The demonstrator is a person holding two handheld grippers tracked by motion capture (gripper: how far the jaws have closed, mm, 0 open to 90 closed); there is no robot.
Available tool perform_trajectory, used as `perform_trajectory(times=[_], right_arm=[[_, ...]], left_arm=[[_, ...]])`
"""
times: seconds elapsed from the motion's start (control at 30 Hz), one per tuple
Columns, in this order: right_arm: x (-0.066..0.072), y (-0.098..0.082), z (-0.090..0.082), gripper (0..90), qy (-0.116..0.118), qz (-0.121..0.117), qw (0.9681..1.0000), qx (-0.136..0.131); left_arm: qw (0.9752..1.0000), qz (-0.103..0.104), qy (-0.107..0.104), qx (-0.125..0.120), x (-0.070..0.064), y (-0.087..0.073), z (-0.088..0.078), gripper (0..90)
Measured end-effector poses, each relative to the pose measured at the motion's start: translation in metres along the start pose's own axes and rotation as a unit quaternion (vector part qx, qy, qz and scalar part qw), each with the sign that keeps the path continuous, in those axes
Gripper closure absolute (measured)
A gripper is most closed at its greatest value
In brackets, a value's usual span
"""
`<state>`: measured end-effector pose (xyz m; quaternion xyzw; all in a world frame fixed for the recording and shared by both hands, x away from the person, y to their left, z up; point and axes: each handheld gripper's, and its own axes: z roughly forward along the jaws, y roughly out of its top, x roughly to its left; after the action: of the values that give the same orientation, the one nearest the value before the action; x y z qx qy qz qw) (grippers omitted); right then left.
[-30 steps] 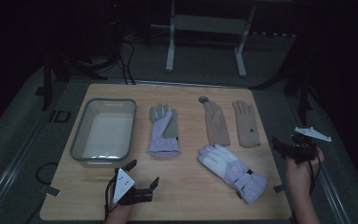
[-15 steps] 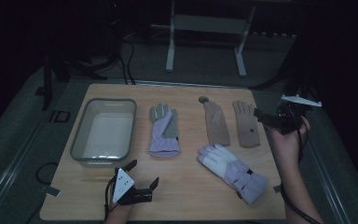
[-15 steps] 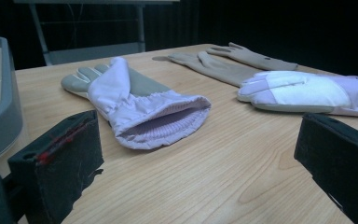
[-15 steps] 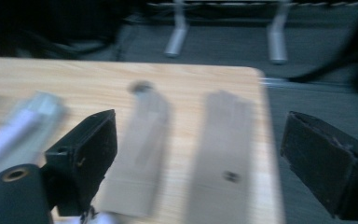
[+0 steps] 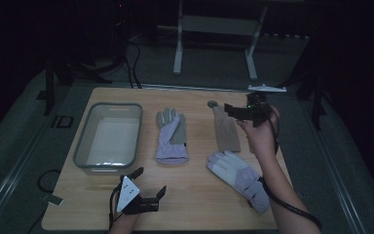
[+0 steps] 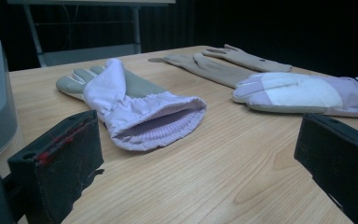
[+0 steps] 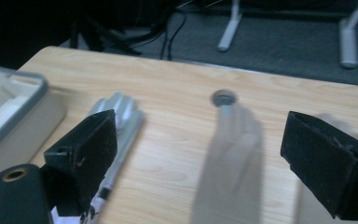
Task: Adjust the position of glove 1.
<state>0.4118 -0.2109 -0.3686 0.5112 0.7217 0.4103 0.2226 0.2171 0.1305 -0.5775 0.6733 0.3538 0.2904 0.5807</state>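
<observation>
Four gloves lie on the wooden table point(image 5: 190, 204). A lavender and grey glove point(image 5: 171, 136) sits mid-table, its open cuff point(image 6: 154, 119) facing my left gripper. A tan glove point(image 5: 225, 127) lies to its right, blurred in the right gripper view point(image 7: 233, 154). A white and lavender glove point(image 5: 238, 178) rests at the front right. My left gripper point(image 5: 149, 183) sits near the table's front edge, open and empty point(image 6: 200, 149). A hand holds my right gripper point(image 5: 230, 111) in the air above the tan gloves, open and empty point(image 7: 205, 140). The hand partly hides a second tan glove point(image 6: 247, 58).
A grey tray point(image 5: 82, 146) with a pale inside stands at the left of the table. A small grey round disc point(image 5: 212, 103) sits by the tan glove's fingertips. Metal stand legs point(image 5: 177, 48) and cables lie on the dark floor behind the table.
My right gripper has risen from the table's right edge and swung left and forward, over the tan gloves. The left gripper has not moved.
</observation>
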Motion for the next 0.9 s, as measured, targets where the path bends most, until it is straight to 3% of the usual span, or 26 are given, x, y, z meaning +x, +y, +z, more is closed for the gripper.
perform_trajectory(times=[0.17, 0.4, 0.6, 0.9], right_arm=[[0.028, 0.001, 0.022, 10.7, 0.023, -0.016, 0.9995, 0.018], [0.065, -0.001, 0.056, 12.9, 0.040, -0.013, 0.9983, 0.039], [0.098, -0.005, 0.086, 13.8, 0.043, -0.029, 0.9963, 0.068], [0.119, -0.026, 0.133, 14.8, 0.050, -0.013, 0.9924, 0.111]], left_arm=[[1.0000, -0.006, -0.004, -0.002, 0.000, 0.000, 0.000, 1.1], [1.0000, -0.004, -0.009, -0.003, 0.000, 0.000, 0.000, 1.1], [0.9999, -0.005, -0.011, -0.004, 0.001, 0.000, 0.000, 1.1], [0.9998, 0.000, -0.017, -0.003, 0.000, 0.000, 0.000, 1.1]])
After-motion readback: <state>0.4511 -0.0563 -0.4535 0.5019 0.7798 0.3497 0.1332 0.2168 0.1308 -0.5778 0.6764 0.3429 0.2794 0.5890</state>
